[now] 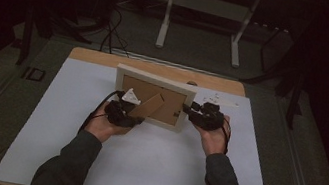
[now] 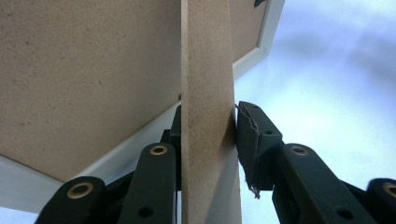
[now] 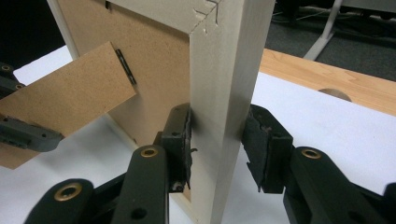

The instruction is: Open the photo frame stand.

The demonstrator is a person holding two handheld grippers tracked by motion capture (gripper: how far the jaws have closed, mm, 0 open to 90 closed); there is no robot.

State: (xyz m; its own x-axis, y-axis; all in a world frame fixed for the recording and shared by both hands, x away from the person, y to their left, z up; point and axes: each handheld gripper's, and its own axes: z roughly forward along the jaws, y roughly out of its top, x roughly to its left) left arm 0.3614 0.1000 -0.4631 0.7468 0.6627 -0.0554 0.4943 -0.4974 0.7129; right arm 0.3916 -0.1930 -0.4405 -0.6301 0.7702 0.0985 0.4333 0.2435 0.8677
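Note:
A pale wooden picture frame [image 1: 156, 80] stands upright mid-table, its brown back board [image 2: 84, 70] facing the person. A brown fold-out stand leg [image 1: 149, 106] angles off the back toward the near left. My left gripper [image 1: 125, 111] is shut on the stand leg [image 2: 208, 116], one pad pressed on each face. My right gripper [image 1: 198, 112] is shut on the frame's right side rail [image 3: 229, 70], low down. In the right gripper view, the stand leg [image 3: 70, 98] and the left gripper [image 3: 23, 133] show at the left.
A white sheet [image 1: 139, 169] covers the table, with a bare wooden strip [image 1: 156, 68] along the far edge and a round hole [image 3: 334, 93] in it. Small white scraps [image 1: 219, 99] lie behind the right gripper. Table legs [image 1: 166, 17] and cables [image 1: 112, 28] stand on the floor beyond.

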